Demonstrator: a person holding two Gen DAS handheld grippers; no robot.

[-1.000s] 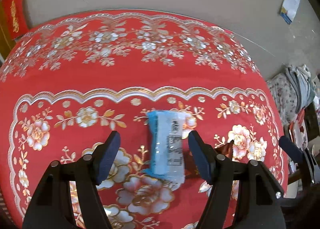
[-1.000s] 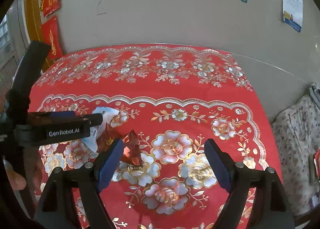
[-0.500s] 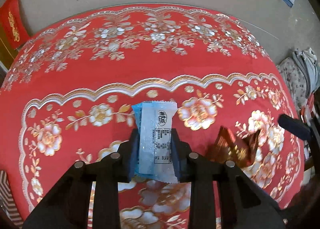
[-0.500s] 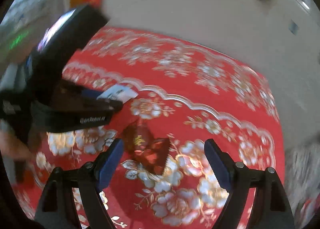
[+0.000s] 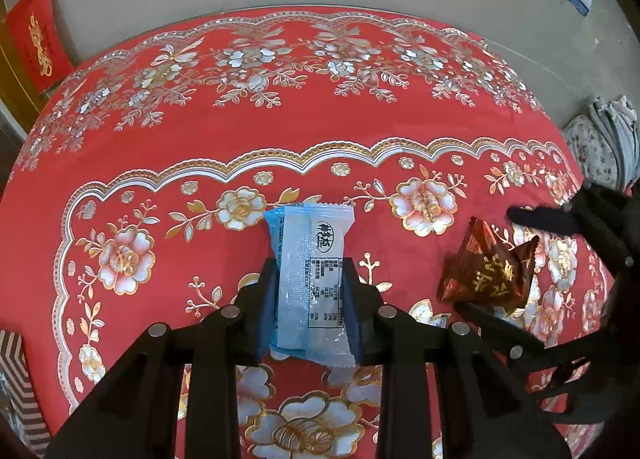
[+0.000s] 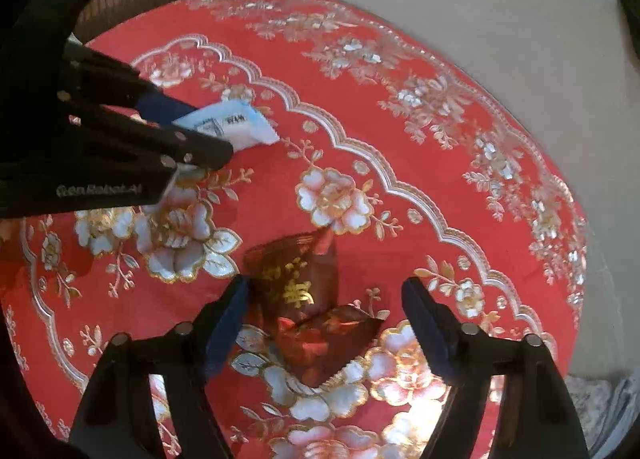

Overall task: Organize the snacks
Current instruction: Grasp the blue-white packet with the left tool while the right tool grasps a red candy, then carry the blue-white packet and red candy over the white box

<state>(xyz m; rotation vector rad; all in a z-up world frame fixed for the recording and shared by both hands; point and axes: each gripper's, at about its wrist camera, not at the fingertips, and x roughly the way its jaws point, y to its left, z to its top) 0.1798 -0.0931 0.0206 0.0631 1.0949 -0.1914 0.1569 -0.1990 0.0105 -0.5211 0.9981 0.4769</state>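
Note:
A pale blue and white snack packet (image 5: 310, 255) lies on the red flowered tablecloth (image 5: 200, 139). My left gripper (image 5: 310, 291) is shut on its lower half, and the packet's top end sticks out past the fingers. The same packet (image 6: 236, 125) shows in the right wrist view, pinched in the left gripper (image 6: 188, 131). A dark red shiny candy wrapper with gold characters (image 6: 308, 299) lies between the fingers of my right gripper (image 6: 324, 323). Its jaws are closing: the left pad touches the wrapper, the right pad stands clear of it. That wrapper (image 5: 488, 271) also shows right of the blue packet.
A striped box corner (image 5: 16, 387) sits at the table's lower left edge. Folded patterned cloth (image 5: 600, 147) lies beyond the table's right edge. Red hangings (image 5: 36, 39) are on the wall at the left. The far half of the cloth carries only its print.
My left gripper went from open around the blue packet to shut on it. My right gripper rolled, came down over the red wrapper, and its jaws narrowed.

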